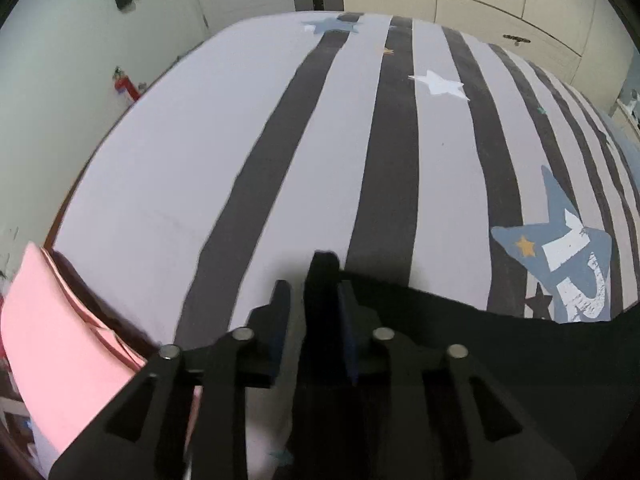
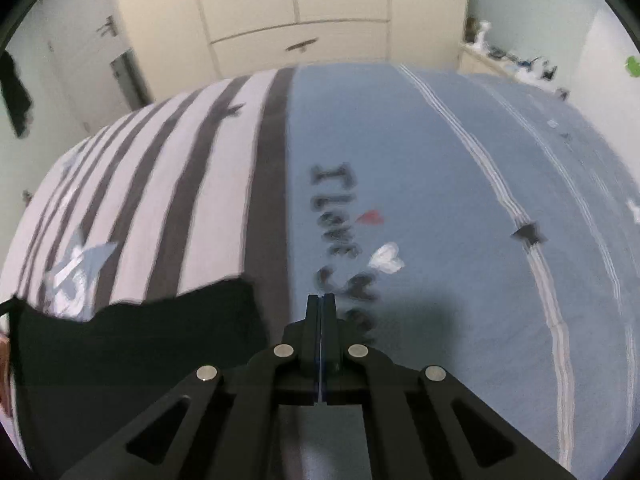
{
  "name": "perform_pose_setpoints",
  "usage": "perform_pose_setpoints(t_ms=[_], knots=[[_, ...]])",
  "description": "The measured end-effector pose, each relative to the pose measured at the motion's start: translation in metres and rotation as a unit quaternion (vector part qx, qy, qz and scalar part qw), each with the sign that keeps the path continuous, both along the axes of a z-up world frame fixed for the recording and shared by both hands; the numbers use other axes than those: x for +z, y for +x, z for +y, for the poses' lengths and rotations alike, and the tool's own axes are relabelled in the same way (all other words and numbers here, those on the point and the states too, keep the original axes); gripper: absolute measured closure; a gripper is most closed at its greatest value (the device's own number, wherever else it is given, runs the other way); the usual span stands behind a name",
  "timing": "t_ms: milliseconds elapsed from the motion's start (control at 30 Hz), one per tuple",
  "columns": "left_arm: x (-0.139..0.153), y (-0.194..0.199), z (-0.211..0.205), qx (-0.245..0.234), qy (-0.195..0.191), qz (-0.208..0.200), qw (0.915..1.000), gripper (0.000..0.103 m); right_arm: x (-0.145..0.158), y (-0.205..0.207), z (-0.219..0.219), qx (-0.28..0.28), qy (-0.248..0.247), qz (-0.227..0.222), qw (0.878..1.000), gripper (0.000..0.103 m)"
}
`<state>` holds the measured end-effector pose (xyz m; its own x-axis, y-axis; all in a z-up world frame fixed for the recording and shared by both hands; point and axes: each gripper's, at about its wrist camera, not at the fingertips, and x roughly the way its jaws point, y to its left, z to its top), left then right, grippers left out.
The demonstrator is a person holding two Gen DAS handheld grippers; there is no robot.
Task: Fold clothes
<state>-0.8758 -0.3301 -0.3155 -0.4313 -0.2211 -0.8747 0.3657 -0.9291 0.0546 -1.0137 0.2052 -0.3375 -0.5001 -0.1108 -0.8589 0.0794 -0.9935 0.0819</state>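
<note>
Where the left claw (image 1: 314, 300) works, seen from its own wrist: jaws narrow, a fold of the black garment (image 1: 480, 340) standing up between them against the right-hand finger; a sliver of bed shows beside the other finger, so a firm pinch cannot be confirmed
Black garment, left view: spreads from between the fingers away to the claw's right, lying on the bed cover (image 1: 200, 160)
Bed cover, left view: pale with dark stripes running ahead of the claw; a blue star print (image 1: 560, 264) sits ahead and to the right, just beyond the garment's edge
Pink item (image 1: 60, 340): flat and layered, low to the claw's left at the bed's edge
Right claw (image 2: 322, 308), seen from its own wrist: fingers pressed flat together; nothing visible between them
Black garment (image 2: 140, 340), right view: to the claw's left, lying on the striped part of the cover, apart from the fingers
Bed cover (image 2: 420, 140), right view: blue directly ahead and right of the claw; blurred dark lettering (image 2: 336, 220) runs forward from the fingertips
Cupboards (image 2: 300, 0): cream doors beyond the bed's far end
</note>
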Motion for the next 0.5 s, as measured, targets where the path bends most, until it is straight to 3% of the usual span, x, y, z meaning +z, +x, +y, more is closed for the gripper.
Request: perform_pose_setpoints(t_ms=[67, 100, 200, 400, 500], knots=[[0.014, 0.016, 0.001, -0.029, -0.003, 0.036, 0.9989, 0.067, -0.008, 0.012, -0.009, 0.015, -0.002, -0.009, 1.000, 0.098], [0.018, 0.021, 0.002, -0.033, -0.010, 0.045, 0.9984, 0.054, -0.011, 0.017, -0.014, 0.023, -0.003, -0.013, 1.000, 0.089], [0.007, 0.032, -0.004, -0.036, -0.006, 0.018, 0.9992, 0.046, -0.022, 0.025, -0.027, 0.041, 0.006, -0.021, 0.999, 0.066], [-0.018, 0.057, -0.011, -0.053, 0.009, -0.036, 0.9979, 0.046, -0.038, 0.017, -0.037, 0.018, 0.000, -0.034, 0.999, 0.065], [-0.021, 0.069, -0.013, -0.051, 0.026, -0.018, 0.9982, 0.046, -0.036, 0.011, -0.042, 0.013, -0.006, -0.032, 0.999, 0.065]])
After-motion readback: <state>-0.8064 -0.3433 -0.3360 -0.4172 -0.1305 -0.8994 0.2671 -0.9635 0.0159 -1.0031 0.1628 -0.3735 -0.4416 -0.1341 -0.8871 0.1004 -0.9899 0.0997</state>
